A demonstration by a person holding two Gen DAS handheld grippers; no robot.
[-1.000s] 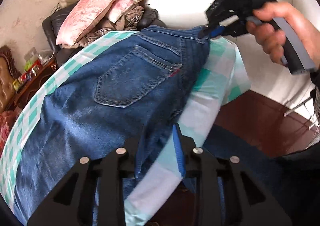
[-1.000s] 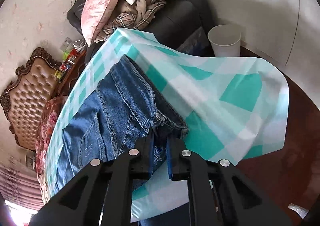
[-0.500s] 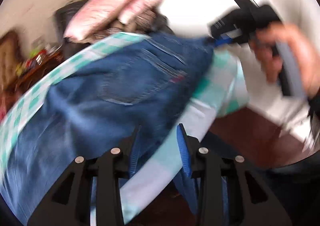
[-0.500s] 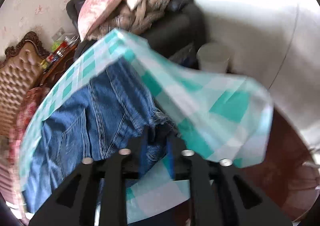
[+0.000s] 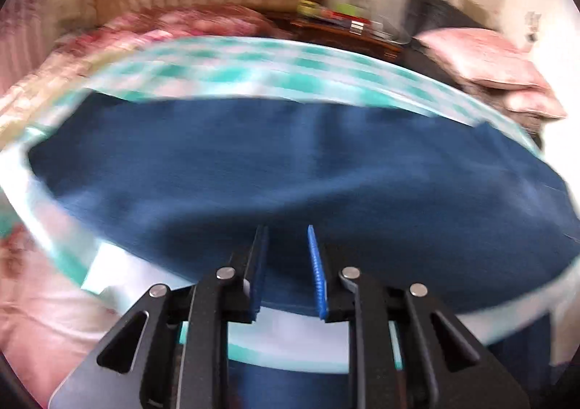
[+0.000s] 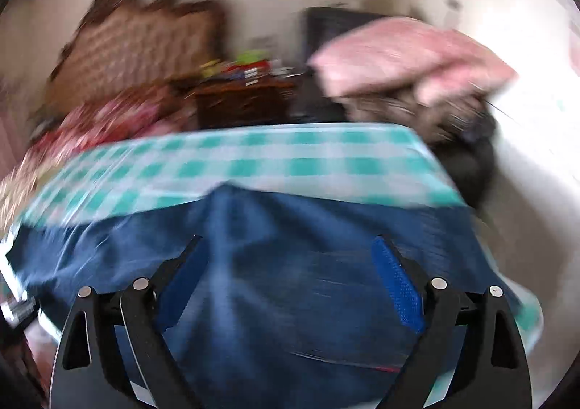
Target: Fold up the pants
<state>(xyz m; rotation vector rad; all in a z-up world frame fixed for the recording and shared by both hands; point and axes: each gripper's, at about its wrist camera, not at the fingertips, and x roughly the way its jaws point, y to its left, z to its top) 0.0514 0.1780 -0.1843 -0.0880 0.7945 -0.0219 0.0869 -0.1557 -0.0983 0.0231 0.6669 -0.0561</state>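
Step in hand, by my judgement: between folds. Pants (image 5: 290, 177) lie flat on the checked desk cloth (image 6: 290, 162). Your left claw (image 5: 286, 264) is part-open and empty over the near edge; your right claw (image 6: 290, 275) gapes wide, also empty. Next: regrip an edge. Frames blurred; no writing legible.

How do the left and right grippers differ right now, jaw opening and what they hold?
The right gripper has its jaws spread wide; the left gripper has only a narrow gap. The right gripper's fingers splay outward, the left's run near parallel. Both are open, hold nothing, and hang over the jeans on the checked cloth. Both views are motion-blurred.
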